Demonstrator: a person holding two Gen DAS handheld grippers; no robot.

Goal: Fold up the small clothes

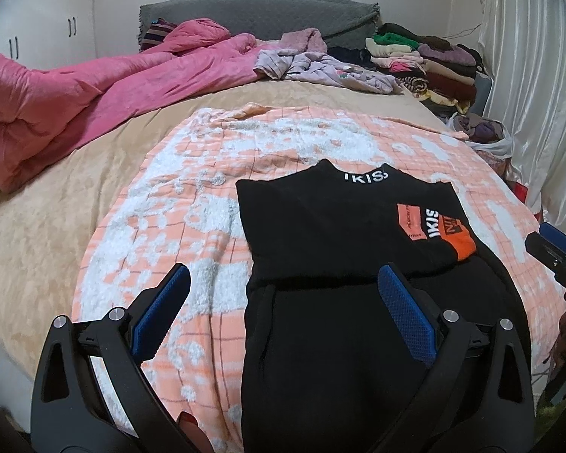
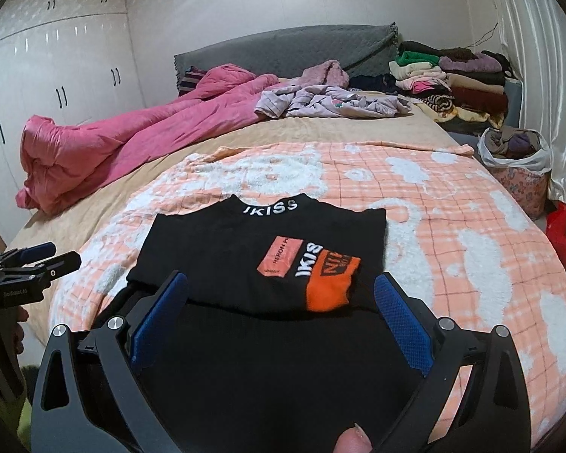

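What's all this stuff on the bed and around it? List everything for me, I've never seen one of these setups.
Black knit top with white lettering and orange patches: one, partly folded, on the blanket, nearest the claws.
Orange-and-white checked fleece blanket: one, spread over the near bed.
Beige bedsheet: one, beneath the blanket.
Pink quilt: one, crumpled along the bed's left side.
Lilac loose clothes: a heap, mid-bed by the headboard.
Grey padded headboard: one, far end.
Stack of folded clothes: one, mixed colours, far right corner.
White bag of clothes: one, right of the bed.
White wardrobe: one, left wall.
Left claw: black, blue pads, open.
Right claw: same, open.
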